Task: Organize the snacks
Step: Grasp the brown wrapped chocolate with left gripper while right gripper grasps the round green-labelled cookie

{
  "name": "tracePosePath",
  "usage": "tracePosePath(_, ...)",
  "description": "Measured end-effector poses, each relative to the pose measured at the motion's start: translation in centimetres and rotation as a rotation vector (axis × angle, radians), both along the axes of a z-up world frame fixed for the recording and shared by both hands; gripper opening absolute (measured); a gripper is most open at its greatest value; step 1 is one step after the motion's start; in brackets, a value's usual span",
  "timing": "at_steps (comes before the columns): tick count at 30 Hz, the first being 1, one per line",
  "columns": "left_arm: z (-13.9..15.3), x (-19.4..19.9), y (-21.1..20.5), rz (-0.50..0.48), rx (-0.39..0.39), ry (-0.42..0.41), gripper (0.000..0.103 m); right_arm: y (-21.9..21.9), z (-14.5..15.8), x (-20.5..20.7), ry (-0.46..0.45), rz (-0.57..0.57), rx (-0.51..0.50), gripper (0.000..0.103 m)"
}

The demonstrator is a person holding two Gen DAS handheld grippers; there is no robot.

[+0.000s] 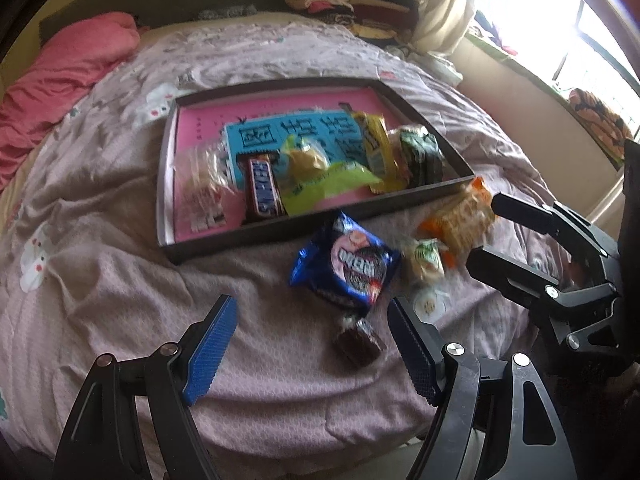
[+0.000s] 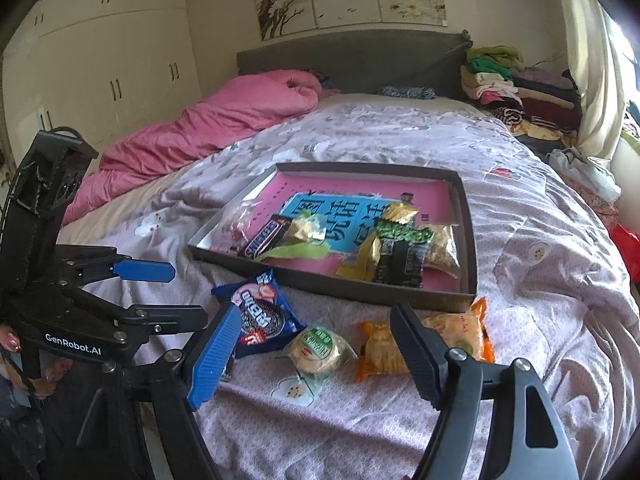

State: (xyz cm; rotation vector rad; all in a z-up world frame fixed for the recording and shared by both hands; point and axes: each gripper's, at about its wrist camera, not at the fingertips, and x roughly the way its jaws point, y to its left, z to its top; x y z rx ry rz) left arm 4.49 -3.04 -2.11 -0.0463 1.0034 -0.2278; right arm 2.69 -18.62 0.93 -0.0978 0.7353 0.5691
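A dark shallow tray (image 1: 304, 232) (image 2: 332, 286) lies on the bed. It holds a Snickers bar (image 1: 262, 192) (image 2: 264, 240) and several other wrapped snacks. In front of it lie a blue Oreo pack (image 1: 348, 268) (image 2: 260, 316), a round green-and-white snack (image 1: 424, 262) (image 2: 320, 350), an orange pack (image 1: 464, 216) (image 2: 380, 352) and a small brown candy (image 1: 358, 342). My left gripper (image 1: 312, 350) (image 2: 188, 292) hangs open above the brown candy, just short of the Oreo pack. My right gripper (image 2: 316, 354) (image 1: 488, 236) is open over the round snack and the orange pack.
The snacks rest on a wrinkled lilac quilt (image 2: 520, 280). A pink duvet (image 2: 224, 124) is bunched at the far left, and folded clothes (image 2: 504, 84) are piled by the headboard. A bright window and curtain (image 1: 448, 4) are at the right. A hand (image 2: 12, 340) holds the left gripper.
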Motion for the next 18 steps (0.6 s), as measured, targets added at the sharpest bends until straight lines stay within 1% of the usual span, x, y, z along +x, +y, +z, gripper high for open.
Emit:
tracePosePath(9, -1.6, 0.0, -1.1, -0.039, 0.029, 0.042, 0.078, 0.3, -1.0, 0.2, 0.034, 0.004, -0.036, 0.077)
tracePosePath(15, -2.4, 0.0, -1.7, -0.059, 0.038, 0.062, 0.078, 0.3, -1.4, 0.4, 0.047, 0.01, -0.05, 0.076)
tracePosePath(18, -2.7, 0.0, -1.8, -0.069, 0.03, 0.072, 0.078, 0.4, -1.7, 0.6, 0.052, 0.023, -0.067, 0.076)
